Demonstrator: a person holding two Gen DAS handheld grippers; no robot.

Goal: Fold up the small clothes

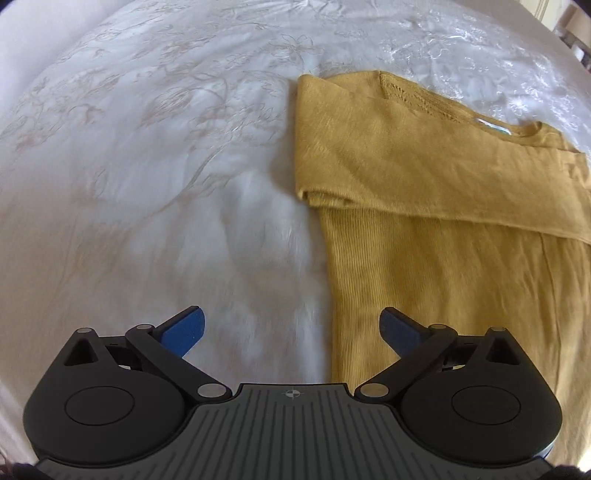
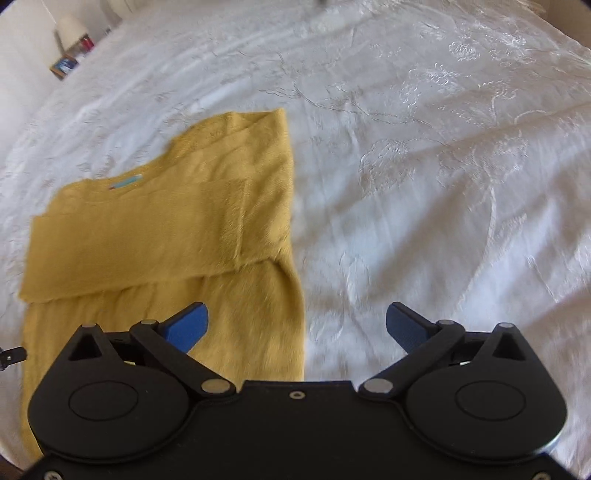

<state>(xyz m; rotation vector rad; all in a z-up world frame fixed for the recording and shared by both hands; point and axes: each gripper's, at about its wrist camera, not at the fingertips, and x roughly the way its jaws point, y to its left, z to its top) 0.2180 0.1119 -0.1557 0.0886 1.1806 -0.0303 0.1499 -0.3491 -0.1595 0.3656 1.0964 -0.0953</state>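
Observation:
A mustard-yellow knit top (image 1: 424, 206) lies flat on a white embroidered bedspread (image 1: 147, 166), its sleeves folded across the chest and its collar label at the far edge. In the left wrist view it fills the right half. My left gripper (image 1: 293, 328) is open and empty, hovering over the top's left edge near the hem. In the right wrist view the top (image 2: 166, 236) lies at the left. My right gripper (image 2: 297, 326) is open and empty, straddling the top's right edge; its left fingertip (image 2: 188, 325) is above the fabric.
The white bedspread (image 2: 424, 166) spreads wide on all sides of the top. A bedside table with a lamp (image 2: 70, 29) and small items stands beyond the bed's far left corner. Part of the other gripper (image 2: 11, 356) shows at the left edge.

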